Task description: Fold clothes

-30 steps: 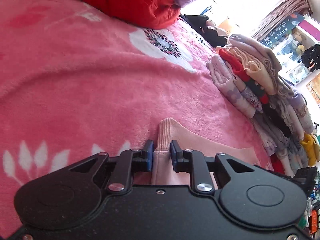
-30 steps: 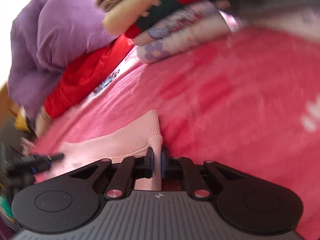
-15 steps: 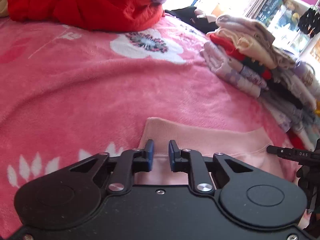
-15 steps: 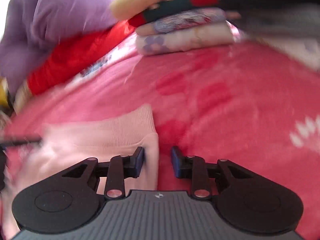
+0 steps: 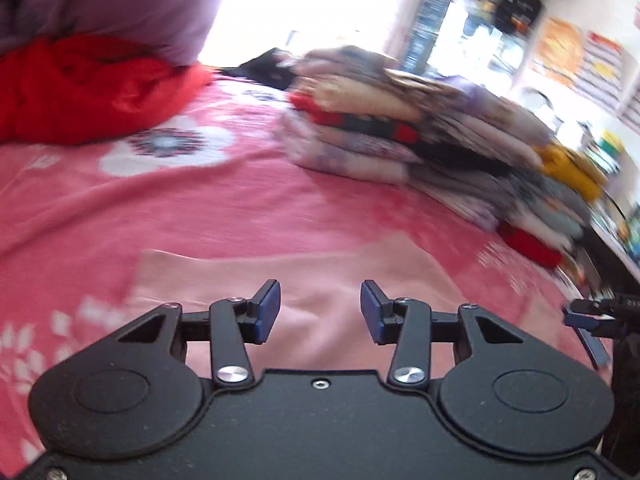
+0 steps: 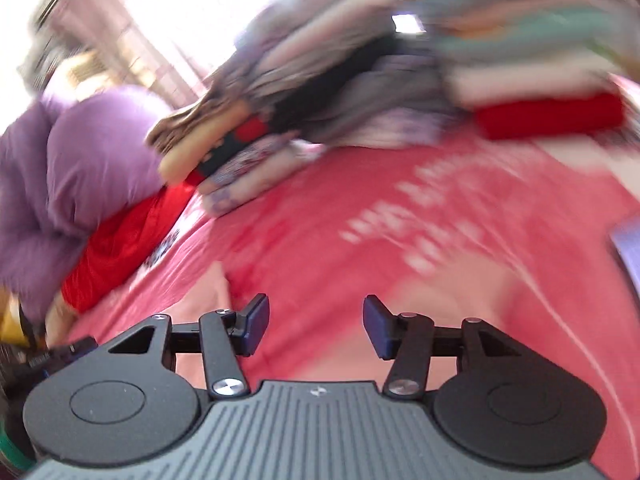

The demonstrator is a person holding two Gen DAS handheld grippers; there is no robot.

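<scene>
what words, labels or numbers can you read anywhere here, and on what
None can be read.
Dark sign by the window: light lettering, too blurred.
Posters on the wall: striped and orange prints, no legible words.
Right gripper, seen in the left view: small light marks on its black body, too blurred.
Small mark on the right gripper's grey body: a logo, not text.
Blanket: only flower shapes.

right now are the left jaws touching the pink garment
Apart: in the left wrist view the left gripper has its jaws opening, empty, with the pink garment lying flat on the blanket beneath them.
</scene>
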